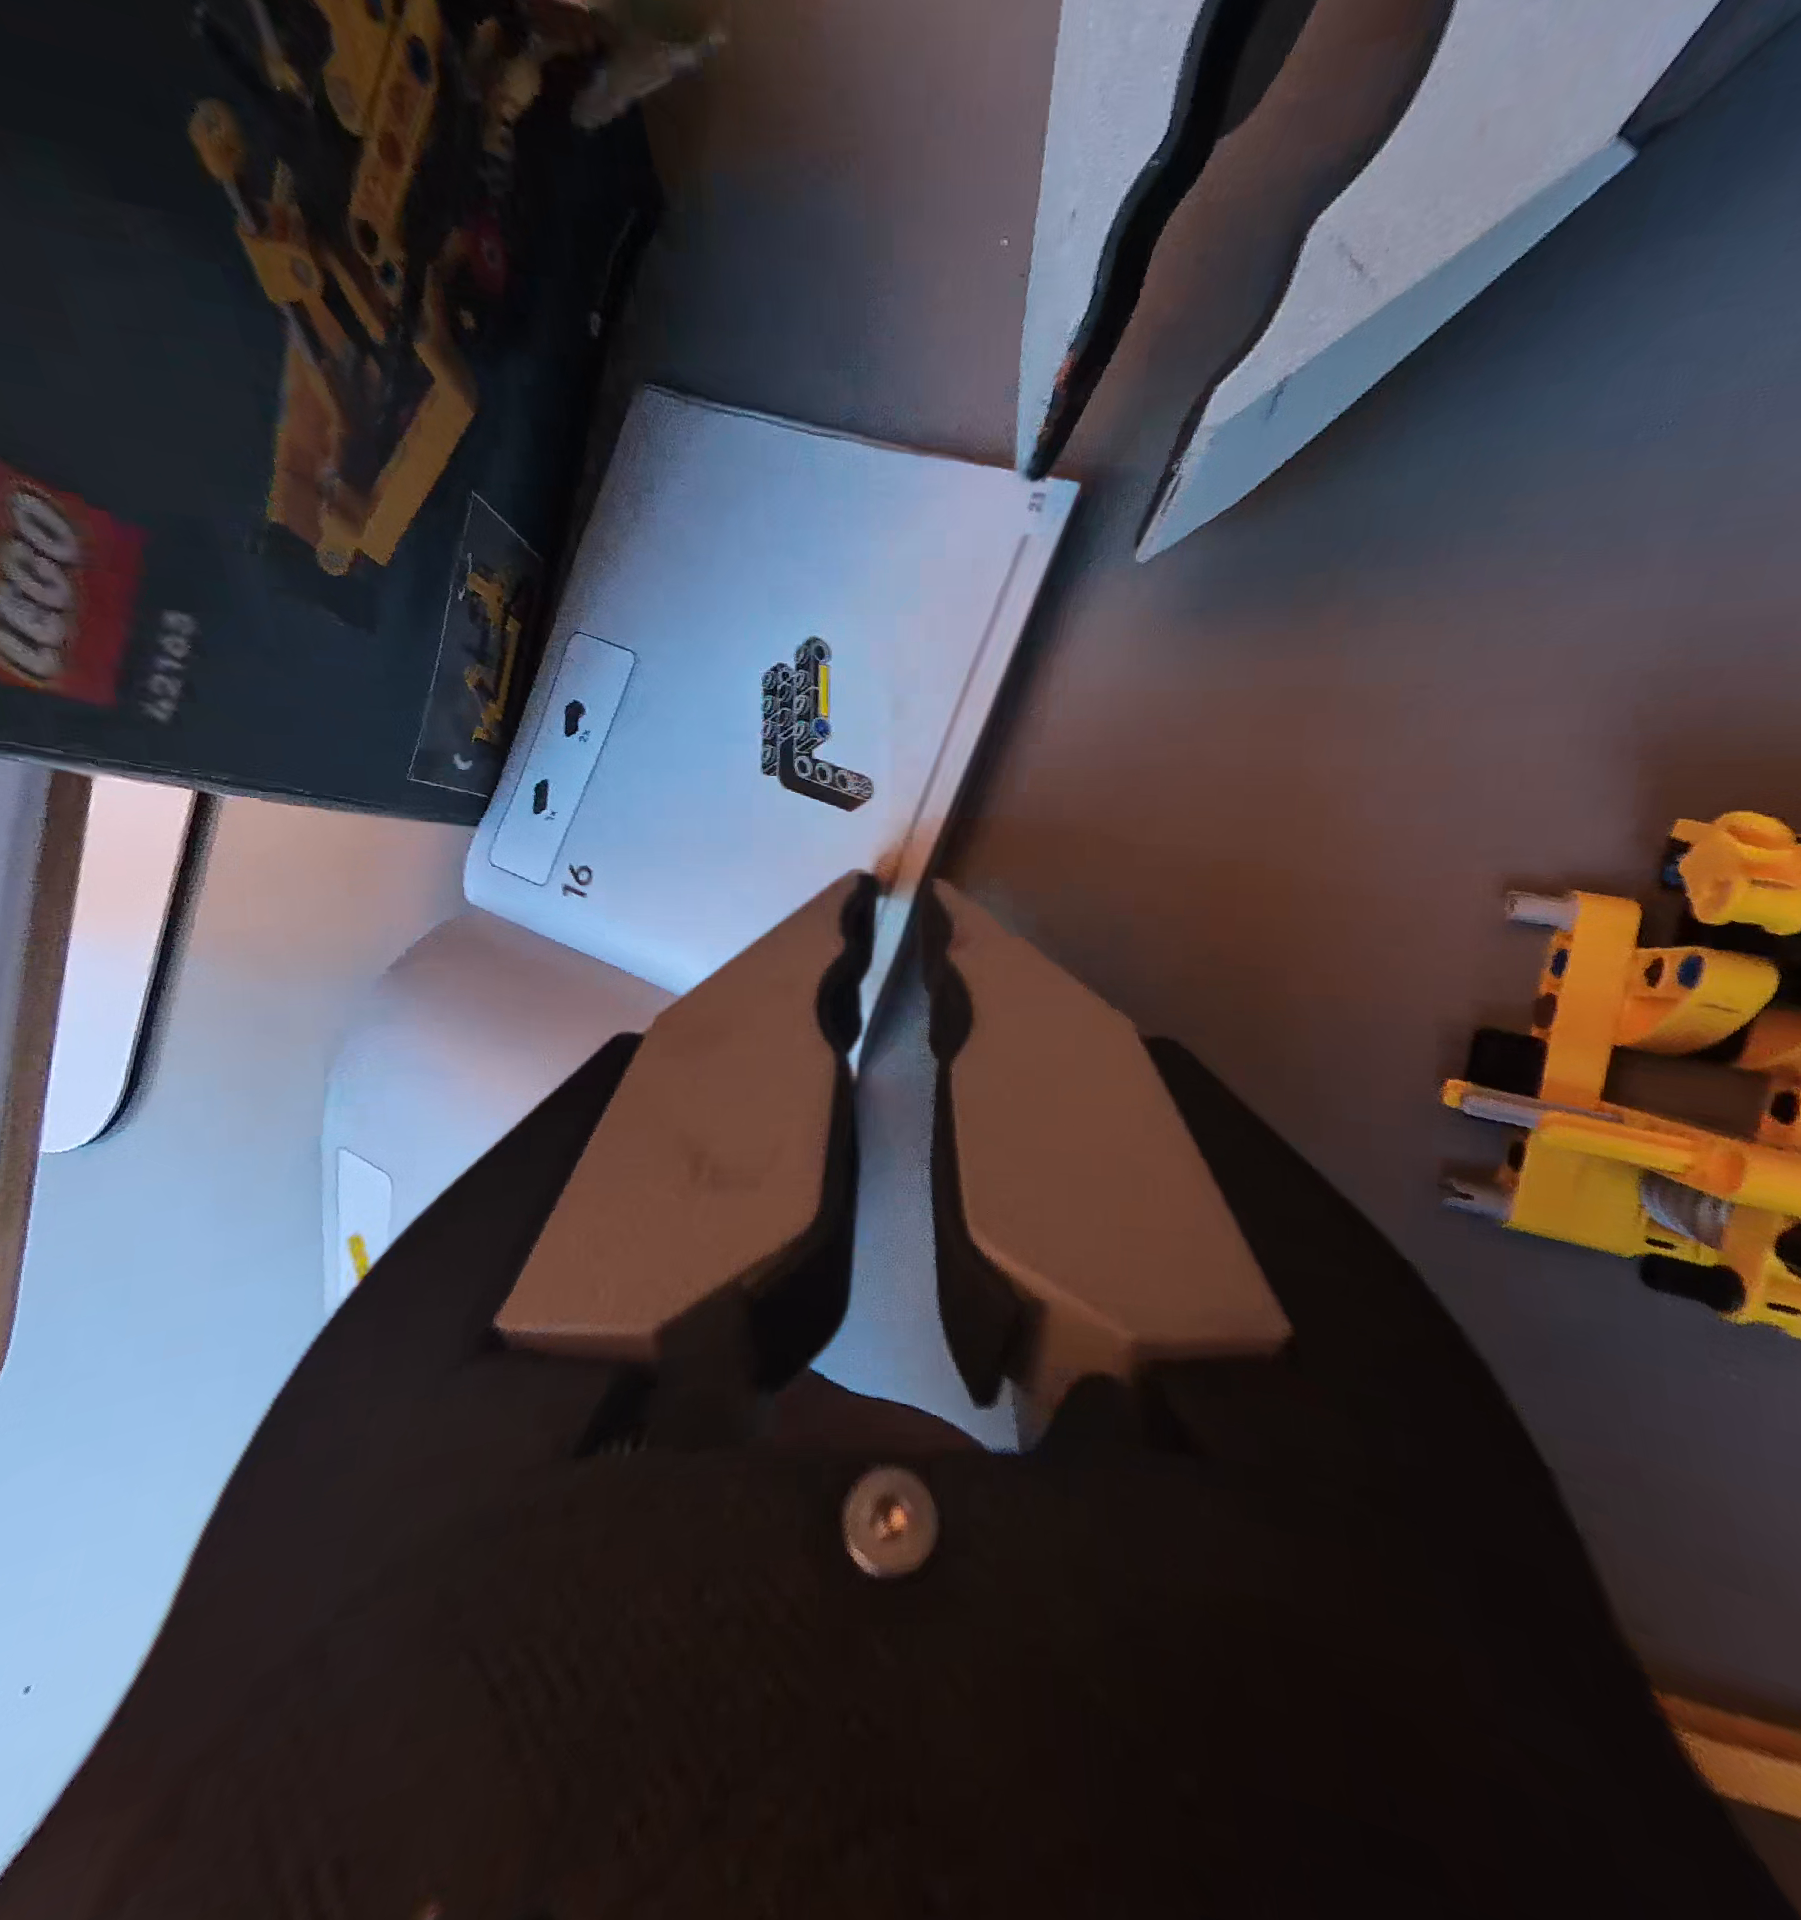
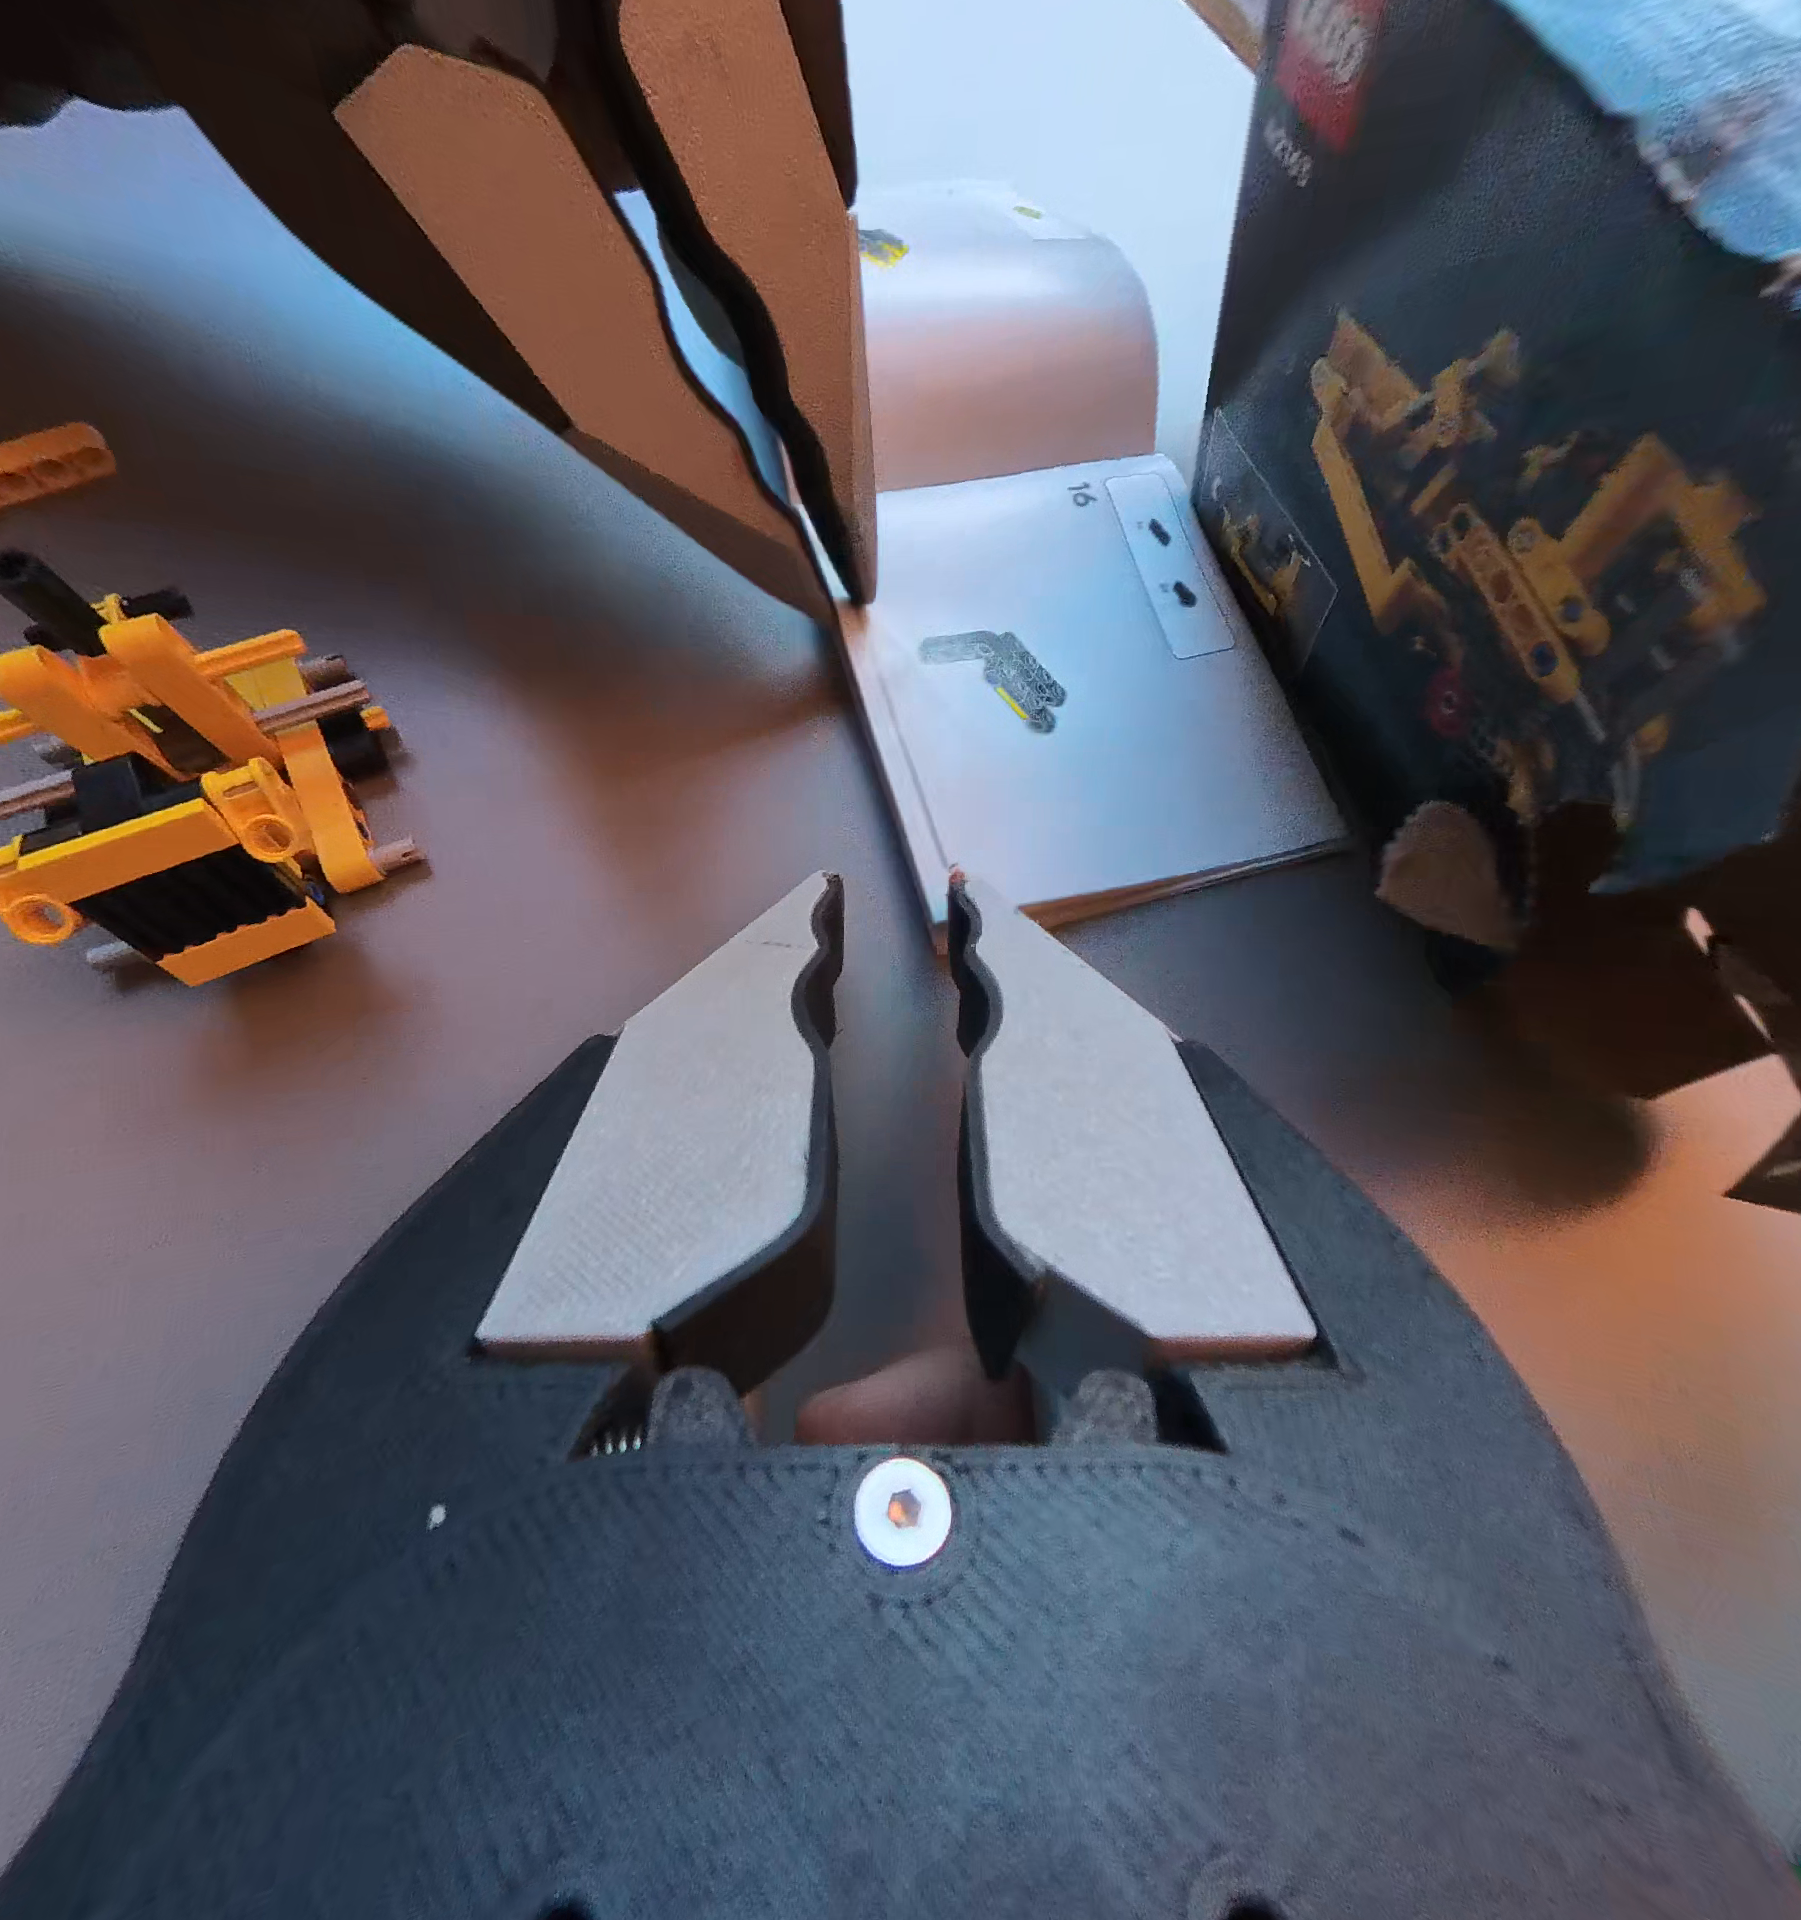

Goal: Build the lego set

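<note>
The dark brown surface (image 2: 563,1039) carries everything here, with a white area beyond it at the far side. Largest on it is the dark set box (image 2: 1519,540), standing upright with a picture of a yellow machine on its face and its lower edge torn ragged; it stands just beside the open instruction booklet (image 2: 1114,748), whose white page shows a small grey angled part and a parts inset. The half-built lego model (image 2: 169,790), yellow and black with grey axles sticking out of its sides, lies well apart from the booklet on bare surface, and a loose yellow beam (image 2: 23,473) lies near it. The left tool (image 1: 894,914) points along the booklet's page edge, its tan fingers (image 1: 730,1122) clenched on a thin raised page (image 1: 880,1039) that runs between them. The right tool (image 2: 891,904) hovers low over the surface, aimed at the booklet's near corner, its jaws released with a narrow gap and nothing between them; its tips are just short of the paper edge.
</note>
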### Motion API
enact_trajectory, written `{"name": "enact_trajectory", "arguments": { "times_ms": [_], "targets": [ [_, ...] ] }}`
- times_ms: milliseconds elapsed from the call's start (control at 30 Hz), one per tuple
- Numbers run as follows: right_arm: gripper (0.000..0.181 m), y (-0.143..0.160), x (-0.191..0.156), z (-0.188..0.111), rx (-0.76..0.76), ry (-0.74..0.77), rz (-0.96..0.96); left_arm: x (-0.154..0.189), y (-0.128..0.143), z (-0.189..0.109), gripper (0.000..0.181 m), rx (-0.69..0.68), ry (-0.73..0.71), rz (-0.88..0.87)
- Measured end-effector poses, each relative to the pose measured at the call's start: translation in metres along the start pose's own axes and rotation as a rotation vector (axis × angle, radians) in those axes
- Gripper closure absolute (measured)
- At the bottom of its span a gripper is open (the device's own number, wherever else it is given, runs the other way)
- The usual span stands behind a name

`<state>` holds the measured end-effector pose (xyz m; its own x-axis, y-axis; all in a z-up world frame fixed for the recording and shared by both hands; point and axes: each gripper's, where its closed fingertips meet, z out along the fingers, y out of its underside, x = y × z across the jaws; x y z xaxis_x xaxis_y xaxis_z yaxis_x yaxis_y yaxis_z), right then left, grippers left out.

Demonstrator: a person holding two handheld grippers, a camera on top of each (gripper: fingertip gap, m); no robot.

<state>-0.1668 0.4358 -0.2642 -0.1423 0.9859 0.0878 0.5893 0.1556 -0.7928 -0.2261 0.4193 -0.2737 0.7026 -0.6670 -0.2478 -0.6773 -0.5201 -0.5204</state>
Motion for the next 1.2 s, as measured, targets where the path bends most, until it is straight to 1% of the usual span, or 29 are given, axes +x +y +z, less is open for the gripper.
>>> {"name": "enact_trajectory", "arguments": {
  "times_ms": [67, 133, 233, 367, 467, 500, 567, 633, 700, 733, 800, 867, 900, 933, 1033, 1100, 1133, 1200],
  "targets": [
    [0.164, -0.001, 0.000, -0.001, 0.008, -0.007, 0.012, -0.001, 0.000, -0.001, 0.181, 0.004, 0.004, -0.005],
    [0.163, -0.002, 0.003, -0.001, 0.015, -0.002, 0.023, -0.002, -0.001, -0.002, 0.181, 0.020, 0.018, -0.020],
    [0.161, -0.008, 0.011, -0.003, 0.055, 0.044, 0.015, -0.003, -0.002, -0.004, 0.181, 0.036, 0.034, -0.041],
    [0.155, -0.031, 0.032, -0.015, 0.175, 0.219, -0.037, 0.001, -0.005, -0.009, 0.181, 0.057, 0.065, -0.049],
    [0.151, -0.050, 0.038, -0.029, 0.262, 0.320, -0.082, 0.009, -0.005, -0.014, 0.181, 0.055, 0.092, -0.024],
    [0.153, -0.056, 0.040, -0.033, 0.287, 0.352, -0.101, 0.012, -0.004, -0.016, 0.181, 0.051, 0.094, -0.012],
    [0.152, -0.064, 0.044, -0.037, 0.307, 0.414, -0.148, 0.019, -0.003, -0.019, 0.181, 0.048, 0.116, 0.006],
    [0.144, -0.064, 0.056, -0.034, 0.244, 0.516, -0.223, 0.028, -0.001, -0.022, 0.181, 0.045, 0.147, 0.022],
    [0.127, -0.058, 0.063, -0.027, 0.123, 0.596, -0.373, 0.033, 0.004, -0.021, 0.181, 0.030, 0.147, 0.021],
    [0.123, -0.056, 0.062, -0.024, 0.084, 0.615, -0.457, 0.033, 0.006, -0.020, 0.181, 0.030, 0.139, 0.017],
    [0.123, -0.054, 0.055, -0.025, 0.045, 0.638, -0.615, 0.036, 0.010, -0.018, 0.181, 0.039, 0.143, -0.005],
    [0.127, -0.047, 0.047, -0.031, 0.007, 0.610, -0.726, 0.039, 0.014, -0.016, 0.181, 0.057, 0.156, -0.027],
    [0.118, -0.037, 0.044, -0.033, -0.035, 0.556, -0.758, 0.040, 0.014, -0.016, 0.181, 0.069, 0.160, -0.033],
    [0.117, -0.025, 0.044, -0.034, -0.084, 0.512, -0.772, 0.039, 0.015, -0.016, 0.181, 0.074, 0.164, -0.041],
    [0.100, -0.004, 0.057, -0.032, -0.247, 0.466, -0.801, 0.040, 0.017, -0.018, 0.181, 0.073, 0.160, -0.029],
    [0.091, 0.000, 0.069, -0.026, -0.383, 0.489, -0.861, 0.042, 0.016, -0.019, 0.181, 0.076, 0.164, -0.019],
    [0.090, -0.003, 0.076, -0.022, -0.438, 0.515, -0.898, 0.042, 0.015, -0.021, 0.181, 0.081, 0.165, -0.022],
    [0.094, -0.007, 0.086, -0.014, -0.514, 0.545, -0.976, 0.041, 0.012, -0.025, 0.181, 0.103, 0.168, -0.036]
  ]
}}
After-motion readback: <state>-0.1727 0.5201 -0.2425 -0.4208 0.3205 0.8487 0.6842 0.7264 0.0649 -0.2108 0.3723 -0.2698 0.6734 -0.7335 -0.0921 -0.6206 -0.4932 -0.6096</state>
